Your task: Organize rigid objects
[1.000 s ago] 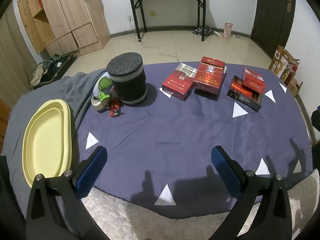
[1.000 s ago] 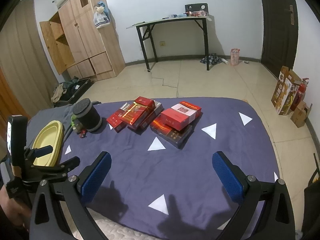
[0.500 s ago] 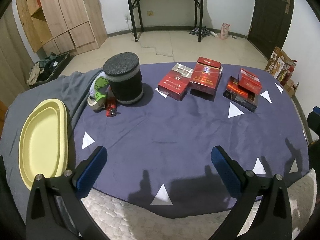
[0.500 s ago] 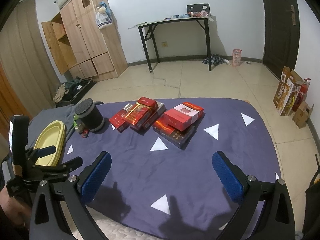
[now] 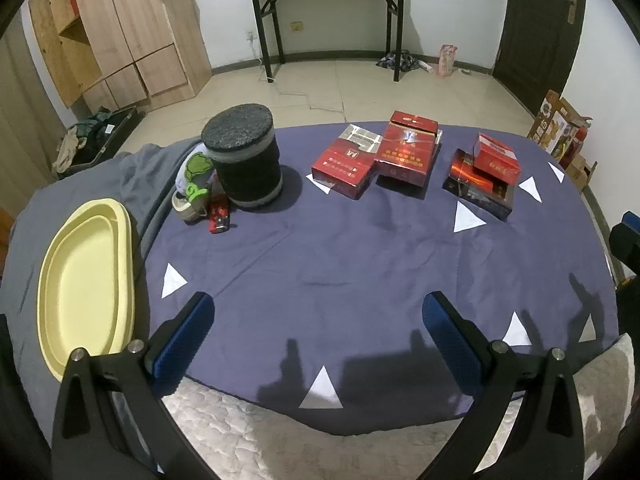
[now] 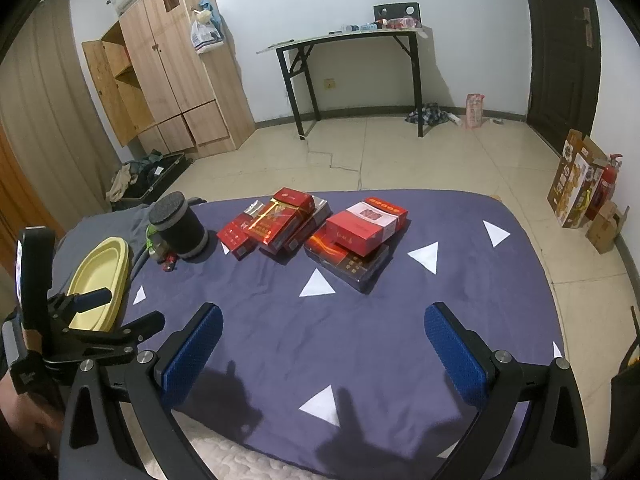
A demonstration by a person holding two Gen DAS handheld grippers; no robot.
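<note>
Several red boxes lie on a purple cloth with white triangles [image 5: 320, 256]: a pile of red cartons [image 5: 406, 152] [image 6: 280, 222] in the middle and a red box on a dark carton [image 5: 496, 158] [image 6: 366, 226] to the right. A black cylinder [image 5: 246, 158] [image 6: 178, 220] stands at the left, with a small green toy [image 5: 196, 184] and a small red object [image 5: 218, 218] beside it. My left gripper [image 5: 318, 340] is open and empty above the cloth's near edge. My right gripper [image 6: 324, 348] is open and empty, well short of the boxes.
A yellow oval tray [image 5: 84, 280] [image 6: 100, 276] lies on grey cloth at the left. The left gripper's body [image 6: 60, 332] shows at the right view's left edge. Beyond the bed are tiled floor, a wooden wardrobe [image 6: 172, 72], a black desk [image 6: 352, 64] and cardboard boxes [image 6: 580, 188].
Both views have drawn back and risen slightly, so the boxes look a little farther. Nothing on the cloth has moved. Both grippers stay open.
</note>
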